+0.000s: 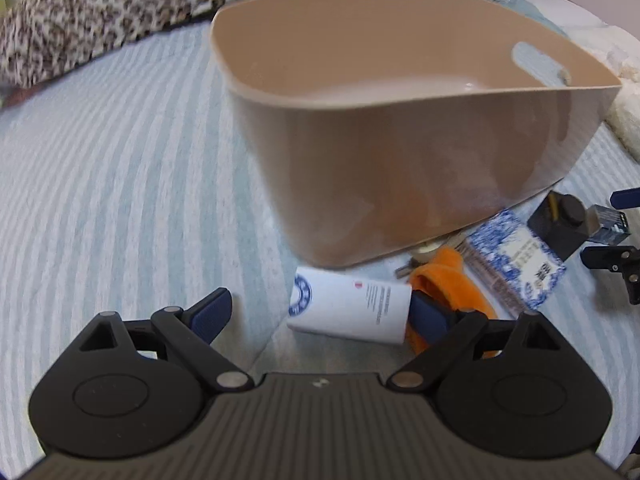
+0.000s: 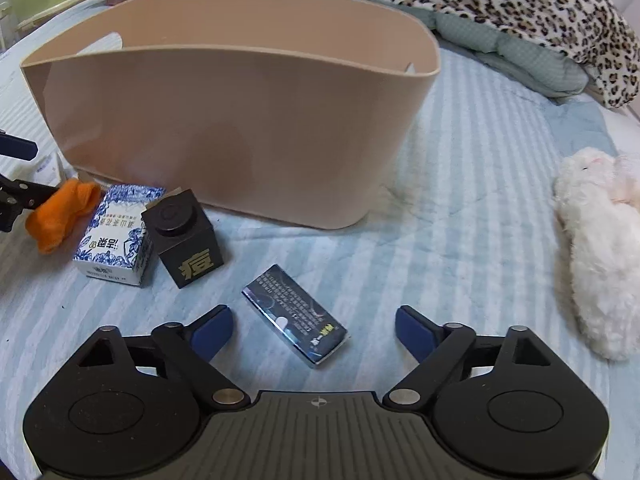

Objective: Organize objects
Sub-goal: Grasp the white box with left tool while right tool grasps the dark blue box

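my left gripper (image 1: 320, 316) spread wide, white tube (image 1: 350, 306) lying between fingers, unclamped, just before tan bin (image 1: 420, 160). my right gripper (image 2: 314, 330) wide, empty, straddling dark flat box (image 2: 295, 316) on bedspread (image 2: 460, 240).

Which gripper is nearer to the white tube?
Left. The left gripper is open right around the white tube; the right gripper is over the dark flat box.
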`<state>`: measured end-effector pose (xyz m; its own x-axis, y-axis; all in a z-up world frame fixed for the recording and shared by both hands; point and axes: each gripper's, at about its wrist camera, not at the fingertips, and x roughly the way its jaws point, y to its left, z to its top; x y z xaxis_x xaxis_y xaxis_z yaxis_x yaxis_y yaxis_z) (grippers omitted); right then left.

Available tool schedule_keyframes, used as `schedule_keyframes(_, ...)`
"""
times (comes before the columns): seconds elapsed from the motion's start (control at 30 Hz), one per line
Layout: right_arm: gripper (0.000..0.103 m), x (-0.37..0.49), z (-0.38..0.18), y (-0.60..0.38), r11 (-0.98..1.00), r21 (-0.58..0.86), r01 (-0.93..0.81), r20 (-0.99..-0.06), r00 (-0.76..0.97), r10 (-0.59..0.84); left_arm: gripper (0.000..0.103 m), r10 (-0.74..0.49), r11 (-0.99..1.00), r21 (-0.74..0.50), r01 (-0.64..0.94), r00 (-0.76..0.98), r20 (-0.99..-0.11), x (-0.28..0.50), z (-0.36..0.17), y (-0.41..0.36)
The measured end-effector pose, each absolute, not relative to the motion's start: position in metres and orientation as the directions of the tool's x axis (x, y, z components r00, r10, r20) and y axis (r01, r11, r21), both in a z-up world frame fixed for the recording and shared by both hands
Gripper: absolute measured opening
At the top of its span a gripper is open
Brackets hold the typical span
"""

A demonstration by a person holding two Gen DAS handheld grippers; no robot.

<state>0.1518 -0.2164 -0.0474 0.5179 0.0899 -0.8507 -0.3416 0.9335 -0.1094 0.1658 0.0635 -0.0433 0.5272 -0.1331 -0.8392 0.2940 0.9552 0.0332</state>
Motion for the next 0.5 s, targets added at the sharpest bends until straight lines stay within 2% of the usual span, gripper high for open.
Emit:
schedule_keyframes(0.13,0.077,0.152,-0.046,-0.214,0.932,-0.089,-0.351,-0.849,0.516,0.113,0.082,-0.162,0.967,-0.034,0.254,0.504,-0.848,0.17,-0.041,0.077)
schedule_keyframes(0.3,0.055,0.151,-0.045,-0.217,0.945,-0.006,-0.326,-0.858,0.488,0.163,0.062,-0.155,0.965,-0.025,0.262,0.487,-0.86,0.17,-0.042,0.079)
schedule_keyframes(0.33,0.051,0.15,-0.044,-0.216,0.945,-0.004,-0.328,-0.857,0.488,0.166,0.062,-0.151,0.964,-0.019,0.265,0.487,-0.861,0.17,-0.042,0.079)
schedule_keyframes(0.4,0.038,0.147,-0.043,-0.214,0.942,-0.006,-0.336,-0.855,0.49,0.17,0.062,-0.152,0.962,-0.014,0.272,0.491,-0.858,0.17,-0.04,0.076)
schedule_keyframes(0.43,0.035,0.146,-0.043,-0.214,0.941,-0.008,-0.338,-0.854,0.493,0.169,0.062,-0.153,0.961,-0.013,0.277,0.49,-0.858,0.169,-0.039,0.075)
schedule_keyframes(0.5,0.022,0.142,-0.042,-0.213,0.939,-0.015,-0.343,-0.852,0.496,0.168,0.061,-0.155,0.958,-0.008,0.288,0.493,-0.856,0.165,-0.037,0.073)
